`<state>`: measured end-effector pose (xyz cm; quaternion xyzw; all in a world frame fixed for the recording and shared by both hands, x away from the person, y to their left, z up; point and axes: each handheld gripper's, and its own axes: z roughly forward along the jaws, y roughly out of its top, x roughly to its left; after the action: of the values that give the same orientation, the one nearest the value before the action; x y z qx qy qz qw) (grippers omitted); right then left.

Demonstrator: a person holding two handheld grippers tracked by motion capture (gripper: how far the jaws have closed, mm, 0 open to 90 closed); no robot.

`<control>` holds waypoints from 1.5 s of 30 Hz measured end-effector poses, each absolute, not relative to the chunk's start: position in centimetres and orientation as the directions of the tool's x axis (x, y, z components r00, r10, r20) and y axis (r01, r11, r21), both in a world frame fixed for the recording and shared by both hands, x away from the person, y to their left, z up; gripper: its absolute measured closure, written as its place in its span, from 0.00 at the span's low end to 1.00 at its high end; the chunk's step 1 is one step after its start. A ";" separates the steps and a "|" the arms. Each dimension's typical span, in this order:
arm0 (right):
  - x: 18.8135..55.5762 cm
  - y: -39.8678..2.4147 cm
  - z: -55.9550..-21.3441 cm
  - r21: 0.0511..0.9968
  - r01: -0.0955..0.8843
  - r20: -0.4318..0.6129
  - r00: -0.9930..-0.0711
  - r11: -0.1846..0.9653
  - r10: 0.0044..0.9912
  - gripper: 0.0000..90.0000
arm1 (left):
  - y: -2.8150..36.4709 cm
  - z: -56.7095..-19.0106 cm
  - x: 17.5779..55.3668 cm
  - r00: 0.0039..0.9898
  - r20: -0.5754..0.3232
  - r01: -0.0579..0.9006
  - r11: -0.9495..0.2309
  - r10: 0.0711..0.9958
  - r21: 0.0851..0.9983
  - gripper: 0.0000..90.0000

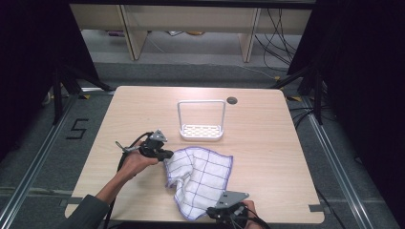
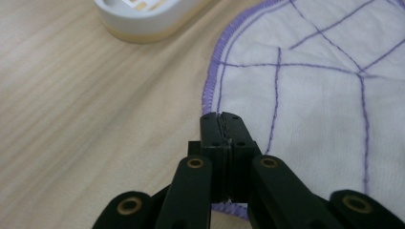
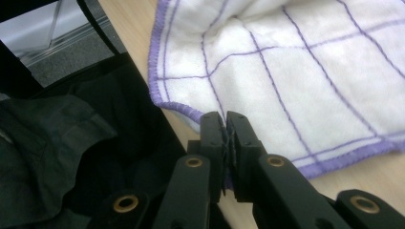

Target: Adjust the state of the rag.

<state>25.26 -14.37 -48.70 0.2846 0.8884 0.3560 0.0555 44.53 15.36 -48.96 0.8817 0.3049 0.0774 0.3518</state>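
Left claw clamped on cloth edge; right claw clamped on near corner; grasp step done; next likely lift, spread over surface.

Your left gripper is black, with a grey three-cornered plate on top and a black cable looping away behind it. Your right gripper carries the same grey plate and dark cabling. Seen close, each has two flat black jaws on black link arms, pinned with brass-ringed rivets. Your left forearm wears a dark grey-green sleeve.
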 end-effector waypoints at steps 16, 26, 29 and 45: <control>24.8 -18.1 -49.6 0.615 0.566 0.146 -0.766 0.549 0.626 0.74 | 16.3 -48.8 45.9 0.775 -0.005 0.471 -0.573 0.632 0.671 0.83; 28.9 -20.6 -46.8 0.688 0.578 0.114 -0.683 0.439 0.721 0.56 | 18.2 -48.1 45.2 0.705 -0.070 0.563 -0.498 0.705 0.659 0.43; 31.4 -21.0 -46.8 0.699 0.577 0.083 -0.651 0.421 0.755 0.55 | 18.3 -48.2 44.7 0.698 -0.065 0.577 -0.507 0.713 0.640 0.41; 40.1 -20.9 -46.8 0.656 0.619 0.033 -0.594 0.431 0.804 0.53 | 17.6 -49.4 44.1 0.708 -0.032 0.574 -0.548 0.706 0.608 0.38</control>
<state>40.11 -20.88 -46.76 0.4268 0.8334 0.3200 0.1442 44.12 17.56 -49.42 0.8731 0.3665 0.1084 0.3027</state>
